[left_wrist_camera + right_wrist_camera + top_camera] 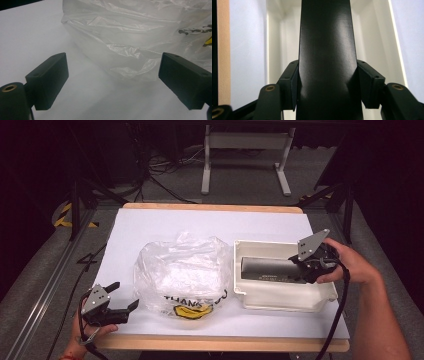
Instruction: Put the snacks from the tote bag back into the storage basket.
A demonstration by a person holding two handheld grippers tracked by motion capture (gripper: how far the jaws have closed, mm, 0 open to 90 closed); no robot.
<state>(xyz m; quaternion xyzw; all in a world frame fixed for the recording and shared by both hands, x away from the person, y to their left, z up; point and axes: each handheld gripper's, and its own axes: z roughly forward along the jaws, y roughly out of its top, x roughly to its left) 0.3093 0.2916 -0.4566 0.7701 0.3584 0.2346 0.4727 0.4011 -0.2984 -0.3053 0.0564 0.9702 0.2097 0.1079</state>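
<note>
Right gripper (309, 264): my fingers (291, 85) clamped on end of long black bar (270, 269), both pads tight on its sides. Bar lies lengthwise in white bin (285, 296), right half of bench (150, 222). Can't tell if it rests on bin floor or hangs just above. Left gripper (122, 296): fingers spread wide, nothing between them, idle near front left edge, aimed at clear plastic bag (182, 272) beside bin. My read: early stage, bar gripped but still in bin; if bagging is goal, lift, transfer and bag opening remain.

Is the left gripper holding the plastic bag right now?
No, the left gripper has open jaws, with the plastic bag beyond them, untouched.
</note>
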